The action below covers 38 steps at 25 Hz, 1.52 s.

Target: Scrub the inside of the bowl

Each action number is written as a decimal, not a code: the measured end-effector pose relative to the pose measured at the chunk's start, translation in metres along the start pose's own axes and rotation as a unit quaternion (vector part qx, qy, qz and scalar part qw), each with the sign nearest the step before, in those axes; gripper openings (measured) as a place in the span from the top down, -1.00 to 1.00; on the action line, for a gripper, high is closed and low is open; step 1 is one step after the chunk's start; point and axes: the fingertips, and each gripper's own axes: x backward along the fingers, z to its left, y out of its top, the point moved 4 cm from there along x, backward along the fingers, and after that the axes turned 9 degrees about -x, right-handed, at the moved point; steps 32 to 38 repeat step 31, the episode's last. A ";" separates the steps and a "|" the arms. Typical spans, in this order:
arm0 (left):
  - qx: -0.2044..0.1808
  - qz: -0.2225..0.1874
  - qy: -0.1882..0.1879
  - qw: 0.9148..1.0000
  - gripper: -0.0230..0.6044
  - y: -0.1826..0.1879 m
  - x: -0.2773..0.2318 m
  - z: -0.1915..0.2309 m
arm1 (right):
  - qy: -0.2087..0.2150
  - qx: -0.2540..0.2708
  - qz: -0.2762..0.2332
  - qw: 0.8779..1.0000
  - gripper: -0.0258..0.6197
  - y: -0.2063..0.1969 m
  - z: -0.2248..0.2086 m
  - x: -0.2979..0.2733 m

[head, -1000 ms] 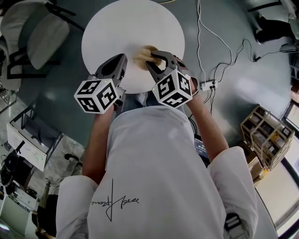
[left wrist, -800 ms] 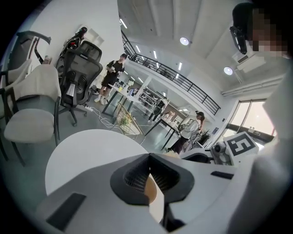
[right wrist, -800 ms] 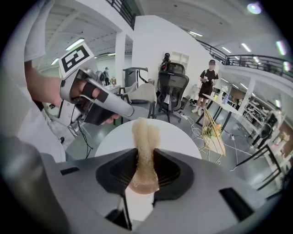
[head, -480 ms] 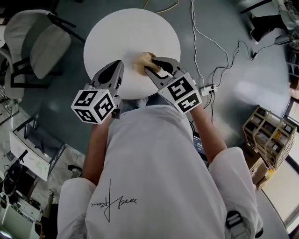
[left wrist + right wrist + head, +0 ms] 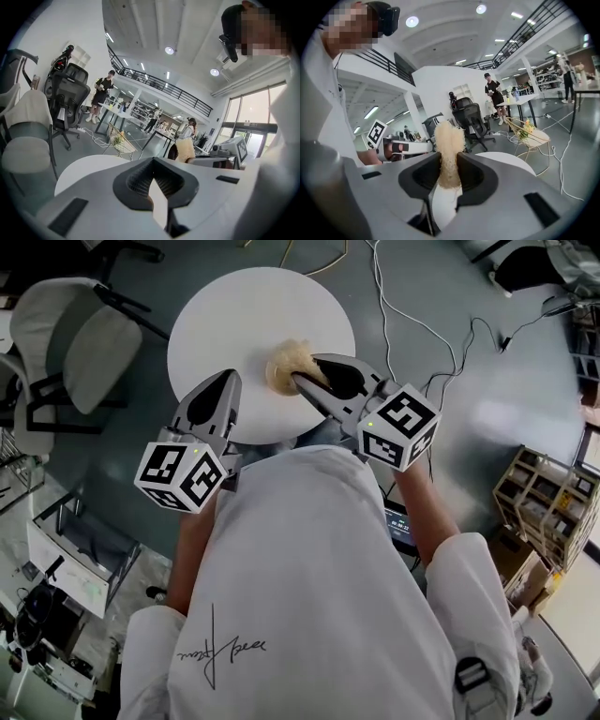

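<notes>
No bowl shows in any view. A tan, fibrous scrubber (image 5: 282,367) hangs over the near part of the round white table (image 5: 246,306), and my right gripper (image 5: 302,382) is shut on it. In the right gripper view the scrubber (image 5: 448,148) sticks up from between the jaws of the right gripper (image 5: 449,162). My left gripper (image 5: 225,381) hovers over the table's near left edge, a hand's width left of the scrubber. In the left gripper view the left gripper (image 5: 153,162) is shut with nothing in it, and the scrubber (image 5: 186,149) shows off to the right.
An office chair (image 5: 86,337) stands left of the table. Cables (image 5: 398,315) run across the floor to the right, and a wooden crate (image 5: 541,509) sits further right. A wire basket (image 5: 528,133) and standing people (image 5: 492,97) are behind the table.
My right gripper has swung so its cube now sits further right and lower, still holding the scrubber over the table. My left gripper has drifted slightly left and down in the view.
</notes>
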 end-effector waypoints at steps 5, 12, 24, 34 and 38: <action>-0.002 -0.014 -0.001 1.000 0.91 0.008 0.009 -0.004 | 0.005 0.009 -0.019 1.000 0.55 0.008 0.008 0.018; -0.034 -0.046 0.002 0.998 0.91 0.026 0.027 -0.024 | 0.010 0.005 -0.061 0.998 0.56 0.021 0.022 0.043; -0.058 -0.054 0.019 0.997 0.91 0.033 0.042 -0.032 | -0.036 0.054 -0.069 0.996 0.56 0.024 0.050 0.039; -0.084 -0.025 0.042 0.995 0.91 0.017 0.051 -0.058 | -0.077 0.025 -0.069 0.994 0.56 0.012 0.064 0.061; -0.084 -0.025 0.042 0.995 0.91 0.017 0.051 -0.058 | -0.077 0.025 -0.069 0.994 0.56 0.012 0.064 0.061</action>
